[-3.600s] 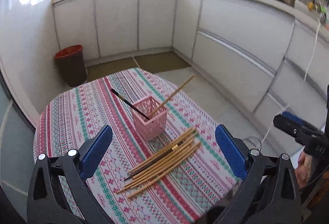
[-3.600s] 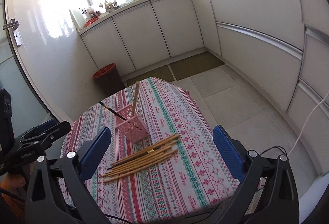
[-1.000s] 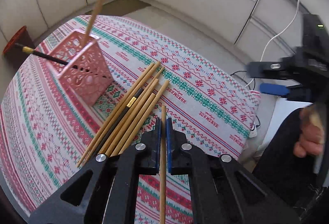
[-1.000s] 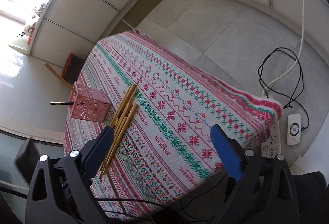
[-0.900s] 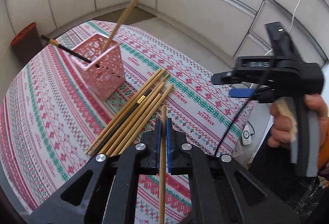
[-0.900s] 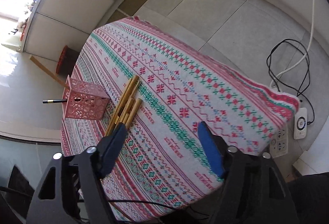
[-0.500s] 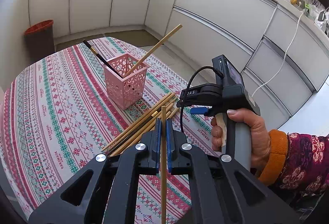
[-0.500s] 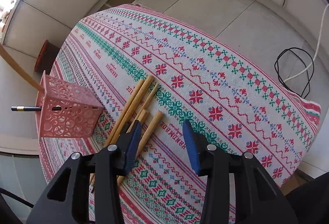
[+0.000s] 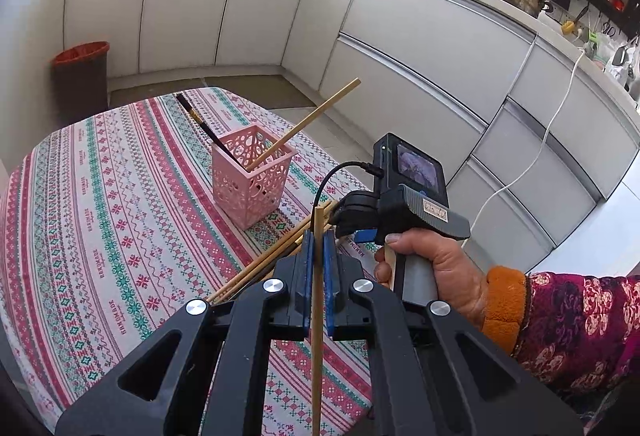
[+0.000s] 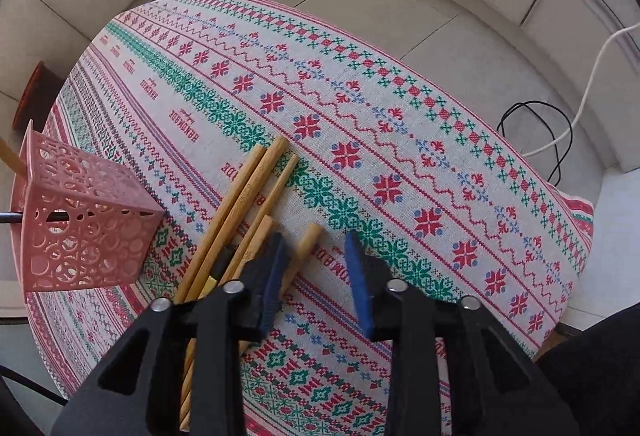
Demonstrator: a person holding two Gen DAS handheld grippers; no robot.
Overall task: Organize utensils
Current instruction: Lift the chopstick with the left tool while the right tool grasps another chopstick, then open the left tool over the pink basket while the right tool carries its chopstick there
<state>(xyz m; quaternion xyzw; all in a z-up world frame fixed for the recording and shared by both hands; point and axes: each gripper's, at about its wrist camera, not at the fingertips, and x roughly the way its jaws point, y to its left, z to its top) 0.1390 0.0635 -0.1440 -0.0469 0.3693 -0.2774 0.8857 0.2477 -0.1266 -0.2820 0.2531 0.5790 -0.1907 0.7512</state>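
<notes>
Bamboo chopstick clamped in left gripper; right gripper closing around a tabletop chopstick.

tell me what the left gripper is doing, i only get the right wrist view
observer: the left gripper is shut on one raised chopstick, held clear of the pile.
operator: what's in the pink basket
observer: a black chopstick and a leaning bamboo stick stick out of its top.
operator: who's behind my camera
observer: a hand with an orange cuff holds the right gripper; its jaws are closing with a loose chopstick between them.
</notes>
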